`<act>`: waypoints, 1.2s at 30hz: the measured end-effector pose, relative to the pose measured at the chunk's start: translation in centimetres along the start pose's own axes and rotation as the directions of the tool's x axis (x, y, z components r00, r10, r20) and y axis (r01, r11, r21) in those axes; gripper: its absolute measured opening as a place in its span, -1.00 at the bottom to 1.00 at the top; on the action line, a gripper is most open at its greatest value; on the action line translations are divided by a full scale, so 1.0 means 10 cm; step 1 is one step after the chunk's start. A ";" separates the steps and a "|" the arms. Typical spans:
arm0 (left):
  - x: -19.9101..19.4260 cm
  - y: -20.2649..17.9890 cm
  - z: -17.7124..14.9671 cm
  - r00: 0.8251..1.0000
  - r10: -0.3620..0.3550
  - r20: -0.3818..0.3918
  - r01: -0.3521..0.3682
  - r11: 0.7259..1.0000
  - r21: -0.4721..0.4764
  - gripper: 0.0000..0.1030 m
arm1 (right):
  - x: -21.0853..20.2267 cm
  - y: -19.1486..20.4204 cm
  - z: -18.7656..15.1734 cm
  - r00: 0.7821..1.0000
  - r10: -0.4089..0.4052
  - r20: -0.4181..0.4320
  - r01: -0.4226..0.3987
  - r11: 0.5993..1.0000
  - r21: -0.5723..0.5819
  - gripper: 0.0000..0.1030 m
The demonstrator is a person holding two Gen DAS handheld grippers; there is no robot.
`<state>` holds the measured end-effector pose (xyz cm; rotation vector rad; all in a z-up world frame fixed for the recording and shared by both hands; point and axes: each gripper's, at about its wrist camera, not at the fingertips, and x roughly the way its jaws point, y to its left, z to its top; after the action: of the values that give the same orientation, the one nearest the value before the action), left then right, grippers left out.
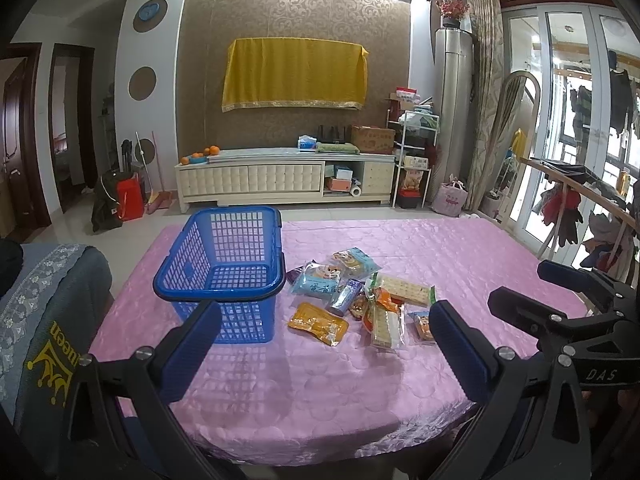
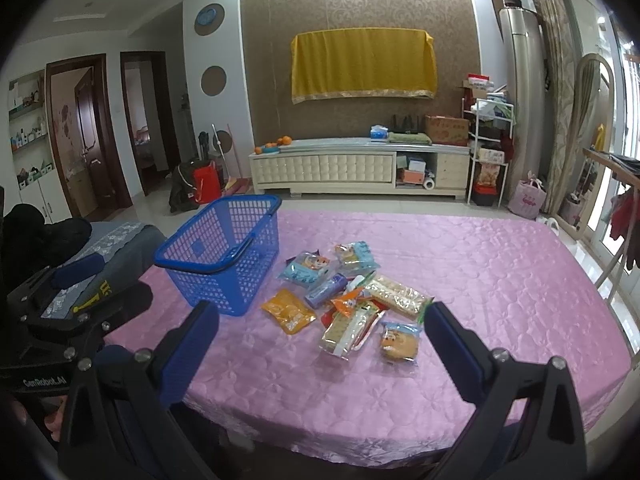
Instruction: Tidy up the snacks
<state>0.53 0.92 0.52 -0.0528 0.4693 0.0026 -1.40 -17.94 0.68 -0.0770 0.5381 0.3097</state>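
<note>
An empty blue plastic basket [image 1: 236, 236] [image 2: 224, 292] stands on the left of the pink-covered table [image 1: 440, 248] [image 2: 480, 264]. Right of it lies a loose pile of snack packets: an orange packet [image 1: 318, 323] [image 2: 289, 311], a light blue one [image 1: 318, 282] [image 2: 306, 268], a purple one [image 1: 345, 298] [image 2: 326, 288], a cracker pack [image 1: 406, 290] [image 2: 396, 292] and a small cake packet [image 1: 422, 326] [image 2: 400, 342]. My left gripper [image 1: 324, 344] [image 2: 124, 276] hovers open near the table's front edge, holding nothing. My right gripper [image 2: 320, 344] [image 1: 520, 284] is open beside it, also holding nothing.
A chair with a grey-blue lace-trimmed cover [image 1: 48, 300] [image 2: 120, 240] stands at the table's left side. A wooden clothes rack [image 1: 580, 184] is off the right edge. Beyond the table are tiled floor and a low cream TV cabinet [image 1: 280, 180].
</note>
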 end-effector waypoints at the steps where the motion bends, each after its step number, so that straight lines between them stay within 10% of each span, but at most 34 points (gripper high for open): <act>1: 0.00 0.00 0.01 1.000 0.001 0.000 -0.001 1.000 -0.001 0.99 | 0.00 0.00 0.01 1.000 0.001 0.000 -0.001 1.000 -0.003 1.00; 21: 0.69 -0.21 0.59 0.981 -0.118 -0.154 0.128 0.990 0.054 0.99 | 0.29 -0.48 0.53 0.999 -0.041 -0.036 0.041 0.999 -0.004 1.00; 36: 1.82 -0.72 0.58 0.895 -0.188 -0.405 0.252 0.961 0.110 0.99 | 1.08 -1.21 0.42 0.965 -0.070 -0.252 0.089 0.994 0.065 1.00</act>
<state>19.44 -6.17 -2.21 0.0535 0.8622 -0.2749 13.22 -25.92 -1.41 -0.0646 0.7937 0.2017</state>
